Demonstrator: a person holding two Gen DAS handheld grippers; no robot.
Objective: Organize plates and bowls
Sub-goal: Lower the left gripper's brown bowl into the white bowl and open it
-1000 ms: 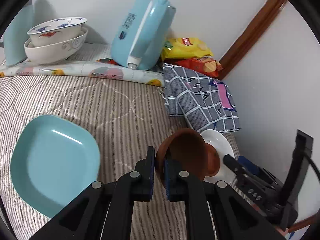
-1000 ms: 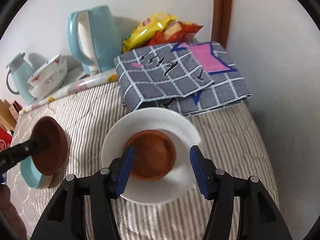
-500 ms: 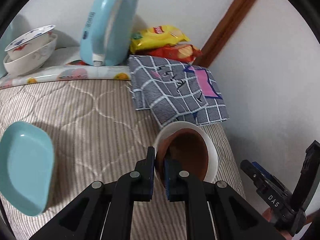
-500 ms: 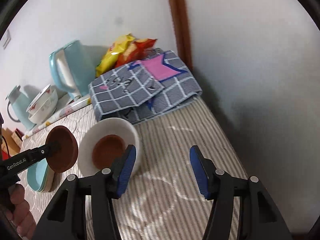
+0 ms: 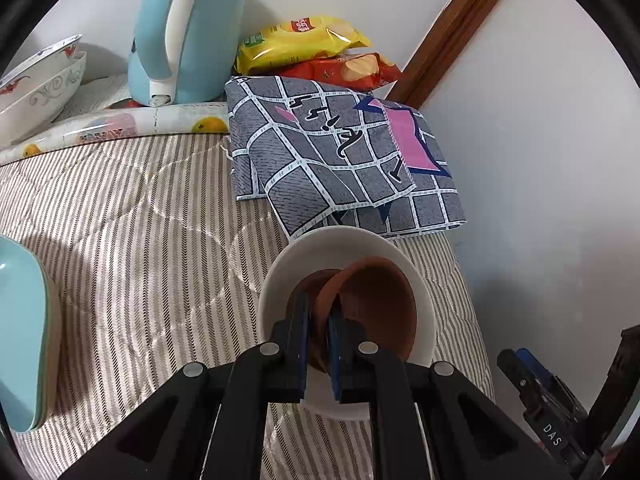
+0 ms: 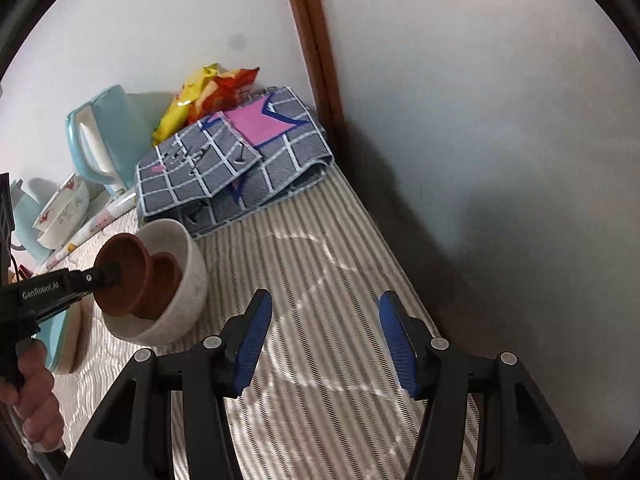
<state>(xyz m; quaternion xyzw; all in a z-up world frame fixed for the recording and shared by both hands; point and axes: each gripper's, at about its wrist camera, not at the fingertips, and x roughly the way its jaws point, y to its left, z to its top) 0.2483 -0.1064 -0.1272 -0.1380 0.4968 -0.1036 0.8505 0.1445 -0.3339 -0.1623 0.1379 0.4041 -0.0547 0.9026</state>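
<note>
My left gripper (image 5: 319,312) is shut on the rim of a brown bowl (image 5: 380,308) and holds it tilted inside the white bowl (image 5: 344,246), against a second brown bowl (image 5: 310,286) that lies there. In the right wrist view the held brown bowl (image 6: 120,276) leans on the other brown bowl (image 6: 168,276) inside the white bowl (image 6: 188,280). My right gripper (image 6: 326,336) is open and empty, above the striped bedding to the right of the white bowl. Light blue plates (image 5: 20,340) lie stacked at the left.
Two patterned bowls (image 5: 36,92) are stacked at the back left. A light blue kettle (image 5: 184,32), snack bags (image 5: 304,40) and a folded checked cloth (image 5: 340,152) lie at the back. A wall (image 5: 540,160) bounds the right side.
My left gripper has carried the brown bowl to the right and lowered it into the white bowl. My right gripper has pulled back and to the right, away from the white bowl.
</note>
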